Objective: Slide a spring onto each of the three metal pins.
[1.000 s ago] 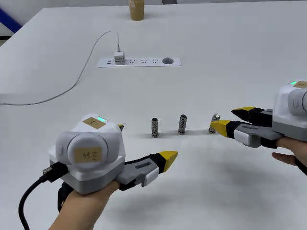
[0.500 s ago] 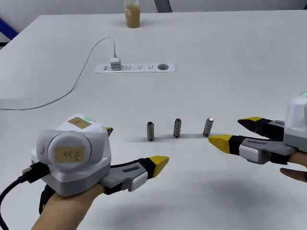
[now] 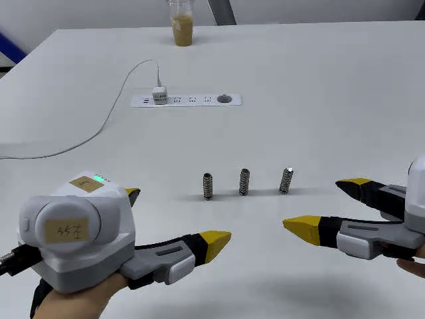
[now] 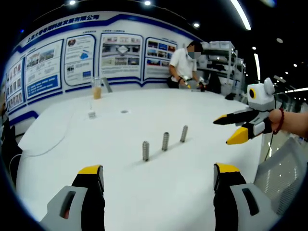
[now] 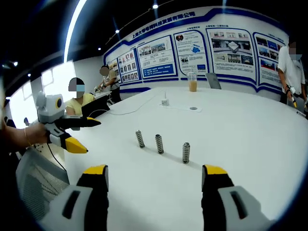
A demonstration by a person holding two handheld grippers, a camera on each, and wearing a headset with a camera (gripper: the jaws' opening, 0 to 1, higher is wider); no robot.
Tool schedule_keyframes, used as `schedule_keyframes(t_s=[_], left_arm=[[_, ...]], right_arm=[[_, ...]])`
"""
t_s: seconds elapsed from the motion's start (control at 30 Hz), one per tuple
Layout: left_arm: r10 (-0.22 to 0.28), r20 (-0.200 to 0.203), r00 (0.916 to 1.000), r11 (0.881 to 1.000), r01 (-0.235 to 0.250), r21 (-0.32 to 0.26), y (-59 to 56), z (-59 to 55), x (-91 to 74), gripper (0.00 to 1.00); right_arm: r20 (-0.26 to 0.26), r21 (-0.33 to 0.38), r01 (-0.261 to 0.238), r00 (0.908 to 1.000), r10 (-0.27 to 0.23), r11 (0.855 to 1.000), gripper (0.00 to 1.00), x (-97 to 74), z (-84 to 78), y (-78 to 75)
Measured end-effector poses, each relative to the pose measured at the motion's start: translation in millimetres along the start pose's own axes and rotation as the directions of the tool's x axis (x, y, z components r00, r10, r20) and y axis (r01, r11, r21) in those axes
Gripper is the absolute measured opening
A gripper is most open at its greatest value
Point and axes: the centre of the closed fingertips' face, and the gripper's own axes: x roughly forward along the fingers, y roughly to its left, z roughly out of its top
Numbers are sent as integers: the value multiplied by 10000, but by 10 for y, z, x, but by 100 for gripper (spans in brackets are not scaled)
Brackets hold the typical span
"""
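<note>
Change since earlier frames: right gripper (image 3: 329, 206) is drawn back from the right pin (image 3: 286, 180) toward the lower right of the head view. The left gripper (image 3: 174, 218) is likewise dropped toward the lower left. Part of the shift is owed to the camera.
Pins: left pin (image 3: 208, 186), middle pin (image 3: 244, 181) and right pin are stood upright in a row at frame centre, well apart from both grippers.
Springs: springs (image 5: 159, 143) are seen coiled round all three pins. A bright tip is shown above the coil on the right pin.
Left gripper: jaws are spread wide and nothing is held between them.
Right gripper: jaws are spread wide and nothing is held.
Table: white table (image 3: 319, 100), with a power strip (image 3: 192, 100) at upper centre and a cup (image 3: 181, 26) at the top edge.
Step in hand: judged as the close of the task, all three springs being seated.
Next move: no further spring is judged to be called for. At most a check is needed that each coil is settled to the base. The grippers are best kept off the pins so that none is toppled.
</note>
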Motion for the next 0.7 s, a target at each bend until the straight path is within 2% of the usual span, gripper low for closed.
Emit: schedule_keyframes(t_s=[0.13, 0.43, 0.7], left_arm=[[23, -76, 10000, 10000, -23, -3, 10, -32, -15, 97], [149, -116, 9998, 9999, -149, 25, 29, -30, -39, 97], [159, -148, 9998, 9998, -158, 71, 11, -45, -54, 97]], right_arm=[[-145, 11, -38, 9999, 38, 10000, 83, -10, -45, 1], [71, 334, -109, 9999, 106, 9994, 87, -26, -37, -3], [65, 249, -139, 9999, 138, 9996, 88, -38, -57, 3]])
